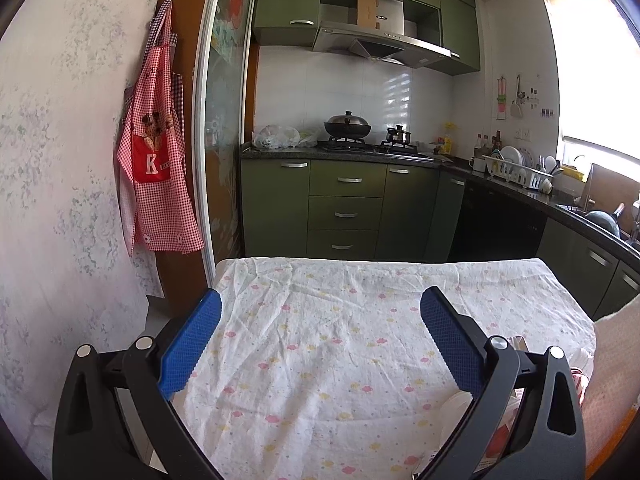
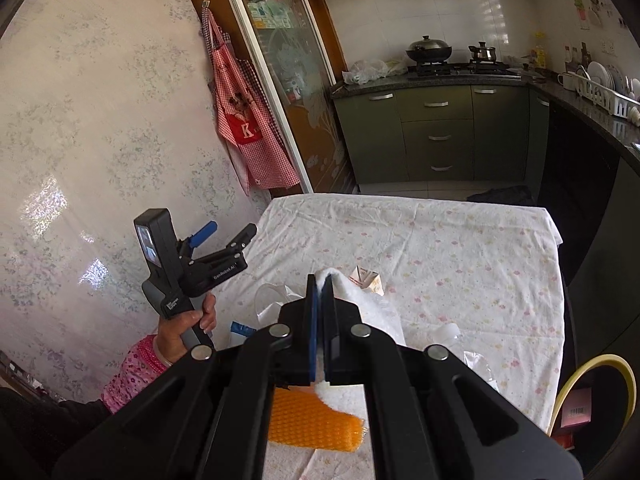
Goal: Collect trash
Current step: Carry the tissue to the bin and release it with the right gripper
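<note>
While the right claw [image 2: 320, 280] is clenched on a white, fluffy piece of trash [image 2: 360, 300], pinching its top edge between the blue pads with the rest hanging below and behind the jaws, the left claw [image 1: 320, 312] stands released, its jaws spread wide with nothing between them. In the right wrist view a hand [image 2: 188, 320] in a pink flowered sleeve holds that left claw up off the left edge of the tabletop [image 2: 480, 240], which is draped in a white cloth printed with small clouds.

Collecting looks only partly done, as far as I can judge. Several pieces lie on the near half of the tabletop: a small folded carton [image 2: 370, 278] just behind the white piece, an orange mesh sleeve [image 2: 316, 420] at the near edge under the right claw, a clear plastic wrapper [image 2: 272, 300] and something with a blue label [image 2: 242, 328] toward the near left, and more clear plastic [image 2: 452, 332] near the right. The far half of the tabletop shows only cloth.

A round container with a yellow rim [image 2: 592, 364] sits below the near right corner of the tabletop, with a pink box showing inside; it seems the likely bin, though I cannot be sure. If so, the white piece has yet to go in, and the other pieces remain to be picked up.
</note>
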The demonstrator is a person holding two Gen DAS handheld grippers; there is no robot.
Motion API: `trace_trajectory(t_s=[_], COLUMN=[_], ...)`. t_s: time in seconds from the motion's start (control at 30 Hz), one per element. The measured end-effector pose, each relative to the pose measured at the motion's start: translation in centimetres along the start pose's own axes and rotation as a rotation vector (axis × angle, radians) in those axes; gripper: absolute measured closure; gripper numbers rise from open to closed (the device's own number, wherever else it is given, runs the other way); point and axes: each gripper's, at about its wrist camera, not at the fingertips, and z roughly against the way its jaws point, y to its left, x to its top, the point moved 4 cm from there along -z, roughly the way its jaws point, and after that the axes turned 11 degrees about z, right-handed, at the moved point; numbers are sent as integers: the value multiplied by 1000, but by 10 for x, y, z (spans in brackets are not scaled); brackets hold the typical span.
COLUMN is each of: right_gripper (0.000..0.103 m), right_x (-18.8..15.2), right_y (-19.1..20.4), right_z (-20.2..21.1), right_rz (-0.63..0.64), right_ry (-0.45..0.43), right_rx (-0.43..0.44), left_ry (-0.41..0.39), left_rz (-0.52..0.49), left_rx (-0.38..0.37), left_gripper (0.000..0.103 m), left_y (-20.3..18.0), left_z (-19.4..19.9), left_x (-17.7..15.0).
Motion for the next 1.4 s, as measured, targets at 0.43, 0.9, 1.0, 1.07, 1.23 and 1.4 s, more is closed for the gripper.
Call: trace_trajectory(t_s=[0.43, 0.9, 1.0, 1.07, 1.23, 1.4], right_gripper=[101, 101, 100, 98, 55, 52], right_x=[44, -84, -123, -149, -198, -200], right_y=[-46, -196, -231, -251, -279, -259], right_z=[109, 203, 192, 182, 163, 164], right_rz=[-16, -323, -422, -483, -593, -567], right_ry=[-160, 27, 88, 133, 213, 163], right_rx=[-214, -641, -661, -682, -685, -646], left_ry=[-1, -39, -36, -33, -37, -41], left_rz=[-1, 35, 34, 29, 19, 15], left_rx=[0, -6, -2, -2, -3, -15], left_gripper=[5, 5, 5, 5, 5, 5], left_y=[-1, 8, 8, 7, 5, 1], left_z=[-1, 10, 9, 7, 7, 10], left_x=[-1, 6, 5, 5, 4, 4])
